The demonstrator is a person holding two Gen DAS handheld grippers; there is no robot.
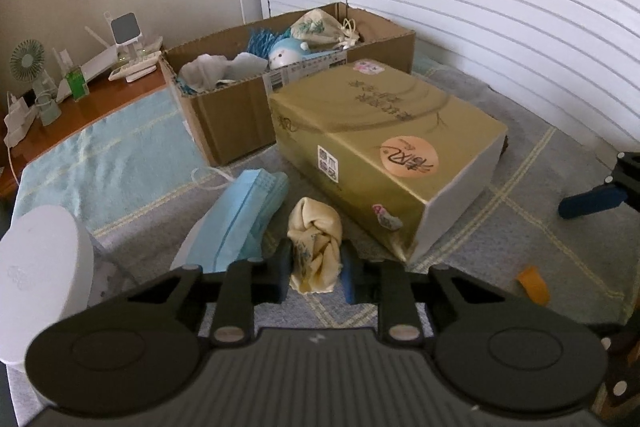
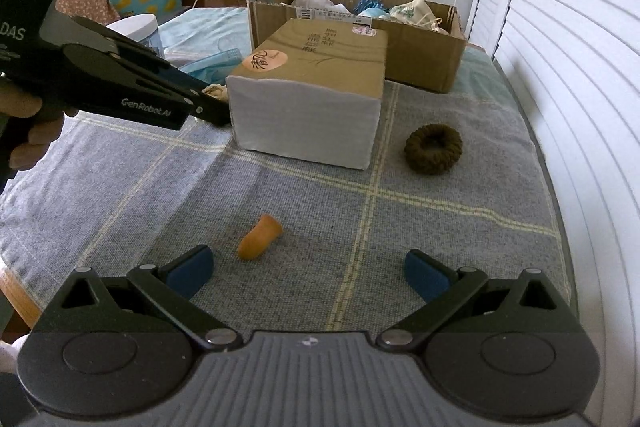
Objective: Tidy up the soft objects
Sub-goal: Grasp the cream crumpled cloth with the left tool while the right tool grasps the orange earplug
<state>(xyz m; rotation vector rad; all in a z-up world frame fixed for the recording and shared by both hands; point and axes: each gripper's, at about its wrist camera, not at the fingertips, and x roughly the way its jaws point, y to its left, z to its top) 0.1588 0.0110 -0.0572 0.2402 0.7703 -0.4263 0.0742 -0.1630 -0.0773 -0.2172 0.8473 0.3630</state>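
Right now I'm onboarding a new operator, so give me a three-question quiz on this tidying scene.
1. True or false: the left gripper has its jaws shut on the cream cloth pouch.
2. Which loose item lies nearest the right gripper? A) brown scrunchie B) orange finger cot C) blue face masks
3. Fill in: the blue plush toy sits in the ____.

Key: 1 true; 2 B; 3 cardboard box.
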